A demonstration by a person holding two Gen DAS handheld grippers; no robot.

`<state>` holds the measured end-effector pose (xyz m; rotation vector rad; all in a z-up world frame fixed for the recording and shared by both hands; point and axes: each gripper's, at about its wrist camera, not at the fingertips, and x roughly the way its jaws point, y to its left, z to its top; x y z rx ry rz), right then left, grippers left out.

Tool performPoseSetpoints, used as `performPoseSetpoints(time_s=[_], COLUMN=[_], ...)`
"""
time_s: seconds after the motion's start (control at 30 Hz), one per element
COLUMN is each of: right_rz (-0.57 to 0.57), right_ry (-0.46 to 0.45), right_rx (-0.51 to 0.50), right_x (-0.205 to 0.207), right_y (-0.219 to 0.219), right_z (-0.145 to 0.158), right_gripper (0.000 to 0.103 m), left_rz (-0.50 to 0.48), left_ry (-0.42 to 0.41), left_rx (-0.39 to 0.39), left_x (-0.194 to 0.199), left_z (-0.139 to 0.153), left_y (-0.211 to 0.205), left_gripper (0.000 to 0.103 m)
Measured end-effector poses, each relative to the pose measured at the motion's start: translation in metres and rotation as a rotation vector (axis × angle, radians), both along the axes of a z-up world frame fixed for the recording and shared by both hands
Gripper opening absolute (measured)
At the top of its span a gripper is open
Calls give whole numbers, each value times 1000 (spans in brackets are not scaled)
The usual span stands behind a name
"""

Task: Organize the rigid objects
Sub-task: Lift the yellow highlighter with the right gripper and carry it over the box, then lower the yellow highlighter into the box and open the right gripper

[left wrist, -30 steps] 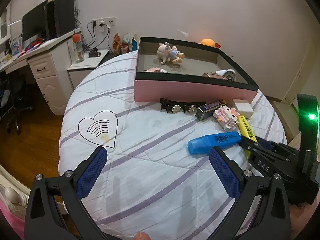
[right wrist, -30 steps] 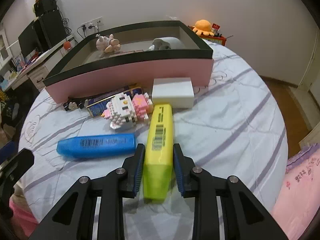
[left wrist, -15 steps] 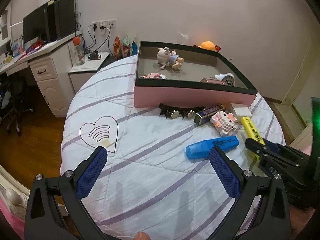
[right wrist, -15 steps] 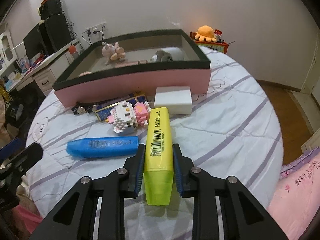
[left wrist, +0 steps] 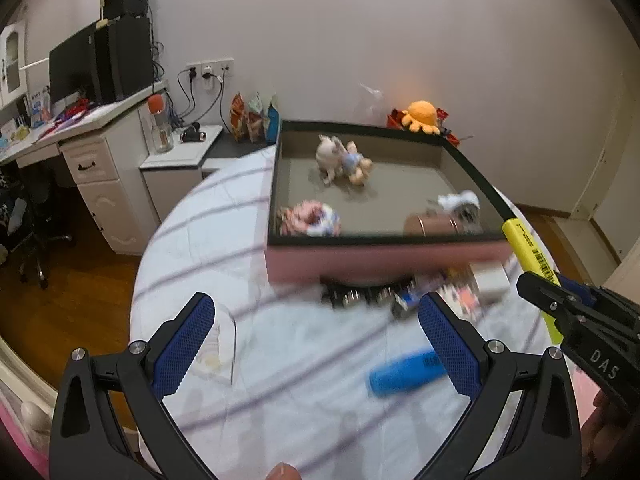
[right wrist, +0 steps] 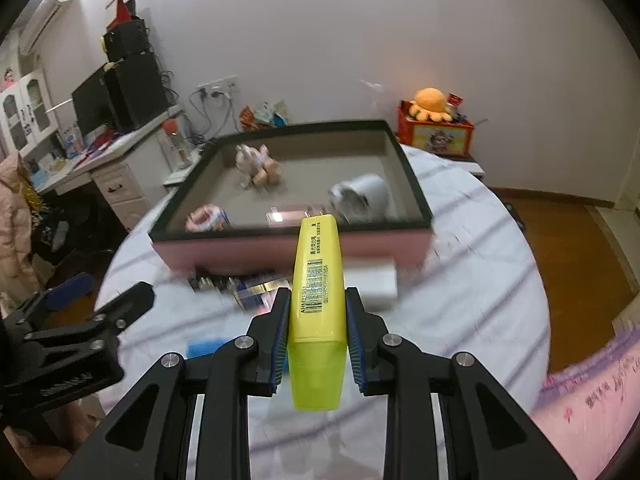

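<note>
Our right gripper point(right wrist: 316, 320) pinched the yellow highlighter point(right wrist: 318, 280), barcode label up, above the bed just before the pink box point(right wrist: 248, 250), while our left gripper point(left wrist: 316, 344) stayed spread wide, holding nothing.

striped bedspread point(left wrist: 304, 344) carries pink box point(left wrist: 384, 258), blue marker point(left wrist: 404, 372), white block point(right wrist: 370, 282).

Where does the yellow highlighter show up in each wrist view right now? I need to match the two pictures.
Left wrist: the yellow highlighter runs along the right edge, slanting up from the right gripper toward the near right corner of the pink box.
Right wrist: dead centre, clamped between the gripper's fingers, tip pointing at the box's front wall.
Shared landmark: the pink box with its black rim.
</note>
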<state>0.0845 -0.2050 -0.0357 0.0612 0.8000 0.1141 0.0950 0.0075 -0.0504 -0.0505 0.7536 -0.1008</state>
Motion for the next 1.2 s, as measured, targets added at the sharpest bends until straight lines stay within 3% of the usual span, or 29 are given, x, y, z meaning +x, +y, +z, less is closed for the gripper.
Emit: performPoseSetpoints(time_s=[0.23,0.57,0.9,0.93,0.97,1.03,1.2], right_rz=[50,87,70,64,60,59,50], right_ry=[-8,126,254,251,242,208,103], right_rx=[9,6,-29,-22,-13,1,38], right_x=[74,179,211,209,206,199,173], right_y=[9,28,32,31,29,27,20], right_z=[15,-23,-55,-56,-54,-47,-19], right_gripper=[26,26,27,34,56,80,80], left_rz=[37,52,80,80,80,80,83], left_ry=[-11,27,53,50,47,38,4], left_rx=[6,19,7,7,6,3,2], left_x=[58,124,133,131,128,121,96], left_z=[5,-10,-19,-18,-16,-11,4], left_y=[2,1,11,11,11,12,12], left_gripper=[103,103,103,103,103,103,103])
